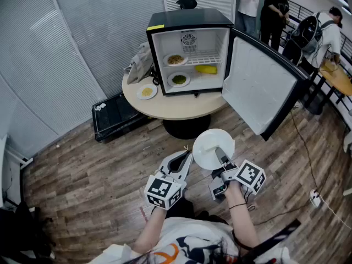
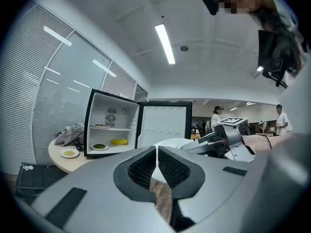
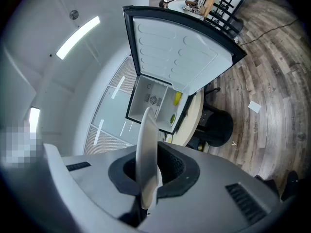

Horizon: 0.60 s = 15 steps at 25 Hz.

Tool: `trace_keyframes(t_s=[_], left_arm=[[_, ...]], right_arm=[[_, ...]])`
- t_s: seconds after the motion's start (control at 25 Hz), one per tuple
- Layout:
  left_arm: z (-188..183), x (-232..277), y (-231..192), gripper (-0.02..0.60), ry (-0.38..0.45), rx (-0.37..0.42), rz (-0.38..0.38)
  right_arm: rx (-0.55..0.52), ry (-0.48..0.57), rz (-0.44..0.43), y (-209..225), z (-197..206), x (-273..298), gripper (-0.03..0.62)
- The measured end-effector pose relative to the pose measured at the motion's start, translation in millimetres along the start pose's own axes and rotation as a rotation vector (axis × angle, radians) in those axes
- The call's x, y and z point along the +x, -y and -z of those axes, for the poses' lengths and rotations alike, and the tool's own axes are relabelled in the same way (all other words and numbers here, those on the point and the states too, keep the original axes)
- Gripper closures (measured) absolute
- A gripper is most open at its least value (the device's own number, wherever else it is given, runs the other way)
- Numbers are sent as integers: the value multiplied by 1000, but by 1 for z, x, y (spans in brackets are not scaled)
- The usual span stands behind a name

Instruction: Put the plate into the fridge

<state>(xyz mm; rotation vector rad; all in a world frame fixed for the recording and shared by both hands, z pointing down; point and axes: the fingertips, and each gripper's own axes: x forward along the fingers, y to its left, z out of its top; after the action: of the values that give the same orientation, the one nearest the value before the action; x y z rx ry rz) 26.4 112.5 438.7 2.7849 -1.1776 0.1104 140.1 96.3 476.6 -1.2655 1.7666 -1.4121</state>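
Held plate (image 1: 207,145) clamped in right tool (image 1: 221,158), left tool (image 1: 184,161) closed and empty; stood well short of open fridge (image 1: 187,21), plate not yet in.

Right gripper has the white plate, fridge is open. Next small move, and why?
Probably carry the round white plate, clamped by its rim in the right gripper, forward toward the small black fridge. Its door stands open, yet the plate hangs over the wooden floor, short of the round beige table. The upper wire shelf looks bare on its right.
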Motion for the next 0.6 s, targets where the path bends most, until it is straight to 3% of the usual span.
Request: trace_keyframes(t_s=[0.28,0.6], left_arm=[[6,3,9,568,-17,-1,23],[12,6,13,568,-31,-10,19]], right_arm=[[44,16,-35,-2,-4,-6,574],[45,-11,-12,11,-5,-12,574]])
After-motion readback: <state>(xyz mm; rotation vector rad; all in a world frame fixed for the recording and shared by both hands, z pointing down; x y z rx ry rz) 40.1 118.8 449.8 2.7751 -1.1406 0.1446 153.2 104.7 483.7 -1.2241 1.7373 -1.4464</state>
